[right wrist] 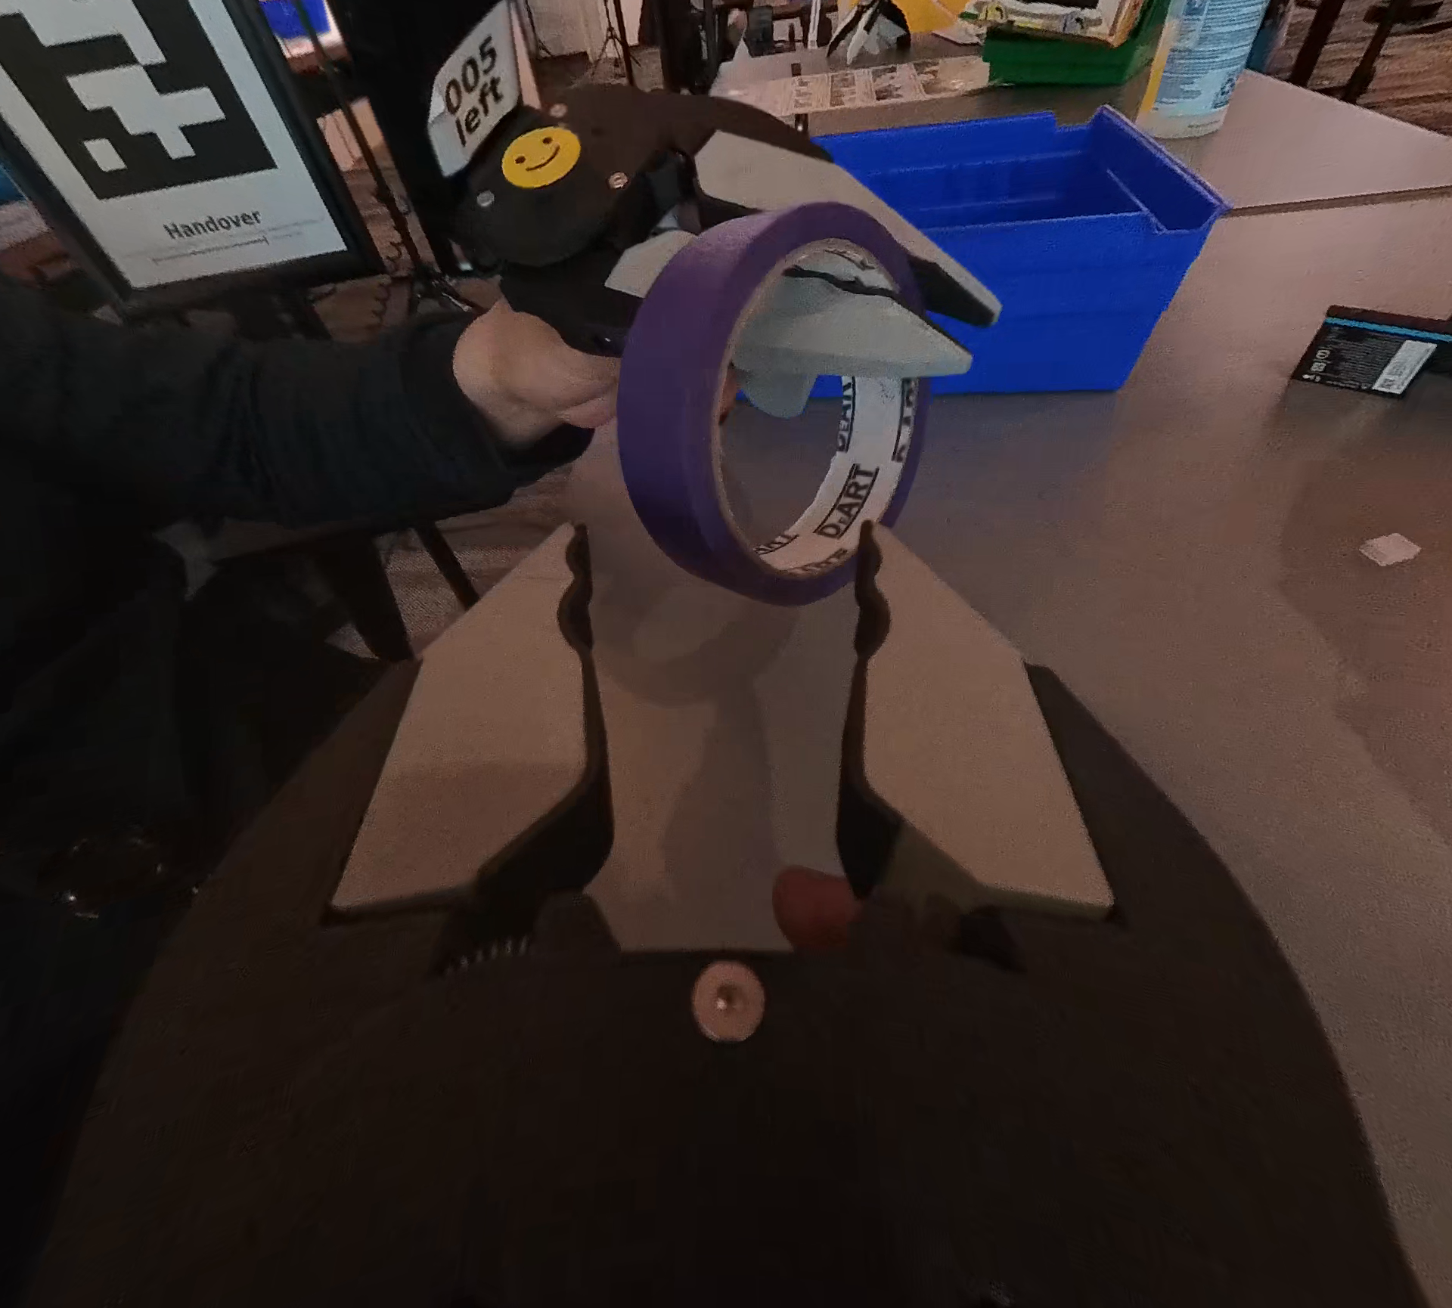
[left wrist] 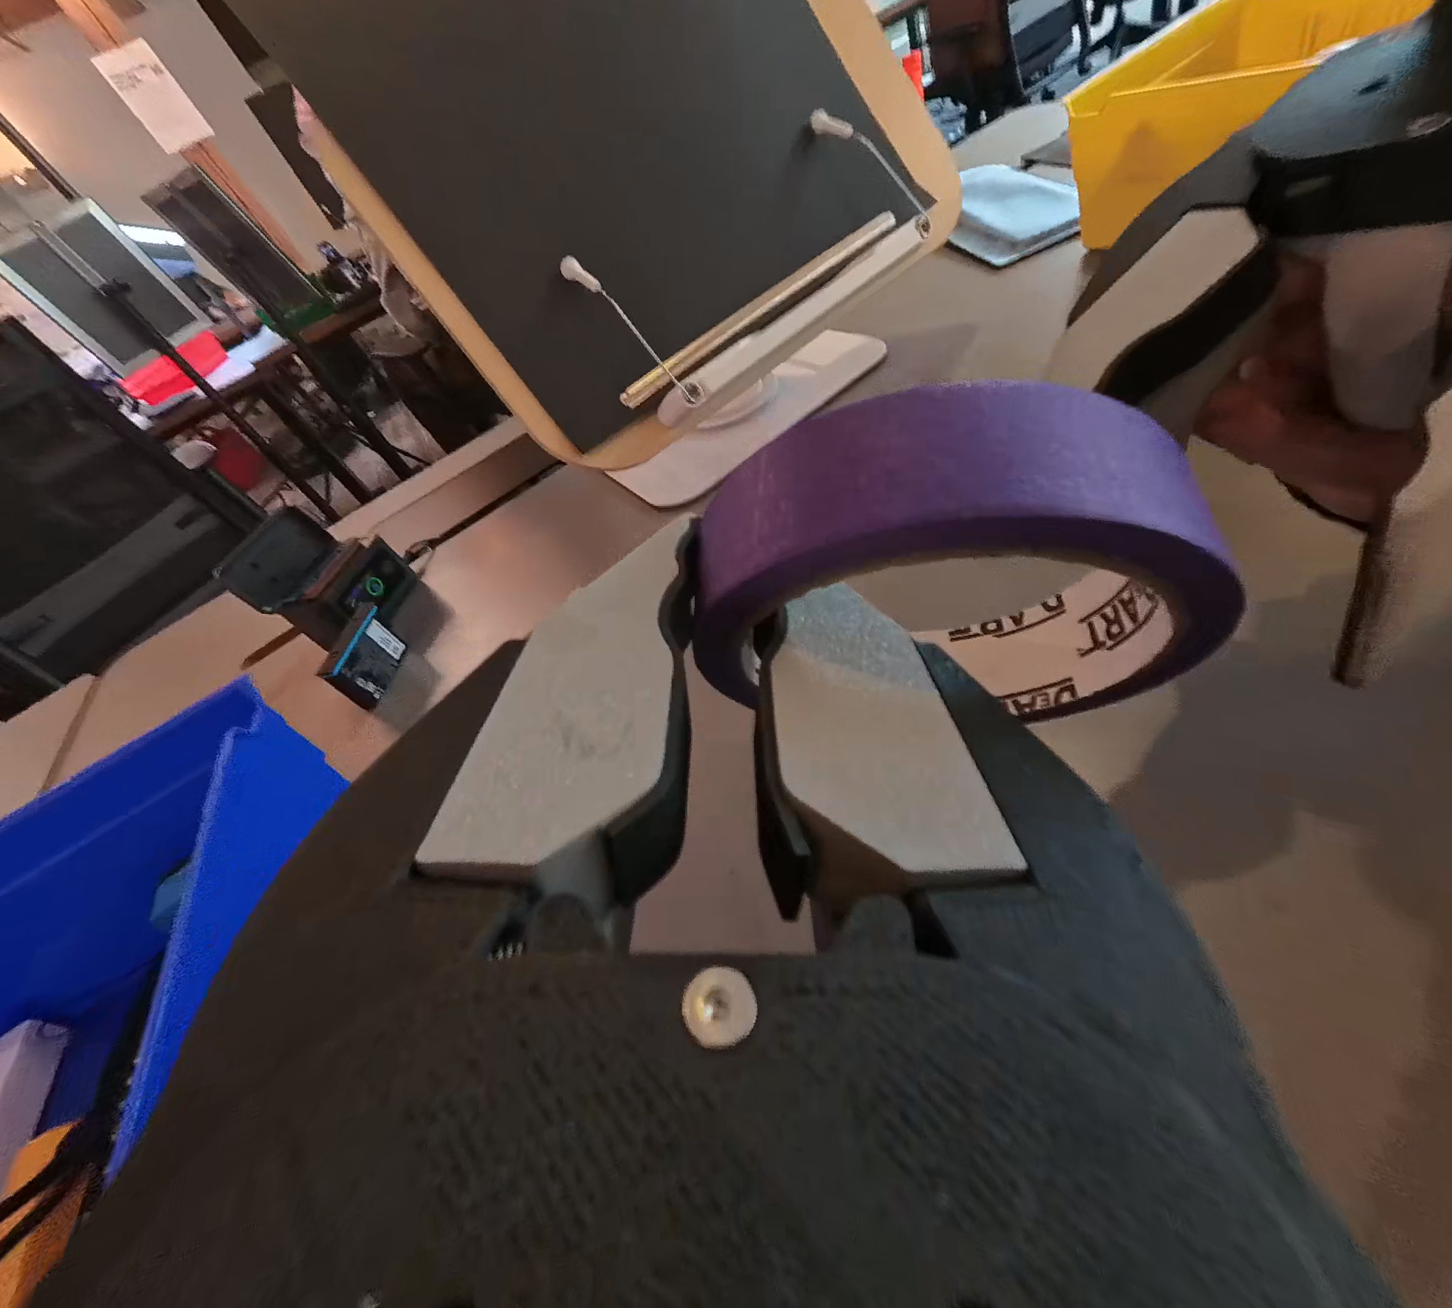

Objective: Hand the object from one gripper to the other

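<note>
While our right gripper (right wrist: 719, 563) waits with its fingers spread wide and nothing between them, the purple tape roll (right wrist: 766, 406) hangs just beyond their tips at about 12 o'clock in the right wrist view, its lower rim close to our right fingertip (right wrist: 867, 548), though we cannot tell whether they touch. Our left gripper (left wrist: 727, 595) is clamped on the roll's band, one finger outside and one inside the ring, with the roll reaching off toward 2 o'clock in the left wrist view. It is a narrow purple ring with a white printed core. Seen from the right wrist it stands on edge above the table (right wrist: 1178, 563), its open centre facing us and slightly to the right. Farther off at 1 o'clock sits a blue bin (right wrist: 1061, 296), and at 10 o'clock a black-and-white marker board (right wrist: 157, 92).
</note>
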`<control>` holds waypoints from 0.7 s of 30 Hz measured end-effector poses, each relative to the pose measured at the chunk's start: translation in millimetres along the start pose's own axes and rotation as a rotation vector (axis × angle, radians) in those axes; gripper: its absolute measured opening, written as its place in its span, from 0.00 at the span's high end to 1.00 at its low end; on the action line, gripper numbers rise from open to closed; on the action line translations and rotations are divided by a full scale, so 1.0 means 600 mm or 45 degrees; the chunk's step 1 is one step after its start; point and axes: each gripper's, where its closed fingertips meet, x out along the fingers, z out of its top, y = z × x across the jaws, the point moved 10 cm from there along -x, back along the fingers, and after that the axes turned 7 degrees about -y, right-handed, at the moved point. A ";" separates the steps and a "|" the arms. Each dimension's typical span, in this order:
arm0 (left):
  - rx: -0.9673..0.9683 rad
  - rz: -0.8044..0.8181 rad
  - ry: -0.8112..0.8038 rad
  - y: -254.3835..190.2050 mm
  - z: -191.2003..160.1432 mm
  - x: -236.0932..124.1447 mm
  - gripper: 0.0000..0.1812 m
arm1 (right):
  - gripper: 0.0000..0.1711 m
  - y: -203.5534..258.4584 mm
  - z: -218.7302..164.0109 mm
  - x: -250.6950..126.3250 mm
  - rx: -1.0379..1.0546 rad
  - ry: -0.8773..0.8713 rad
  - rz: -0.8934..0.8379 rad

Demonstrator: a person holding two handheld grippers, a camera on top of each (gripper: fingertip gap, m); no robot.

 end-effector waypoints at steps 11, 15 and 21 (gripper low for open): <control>-0.039 -0.054 0.071 0.009 -0.040 0.032 0.96 | 0.79 -0.002 0.081 -0.092 0.252 -0.696 0.271; -0.005 -0.062 0.087 -0.006 -0.044 0.038 0.96 | 1.00 -0.019 0.136 -0.141 0.403 -0.812 0.322; 0.015 -0.081 0.111 -0.021 -0.055 0.041 0.95 | 1.00 -0.015 0.209 -0.169 0.186 -0.302 -0.411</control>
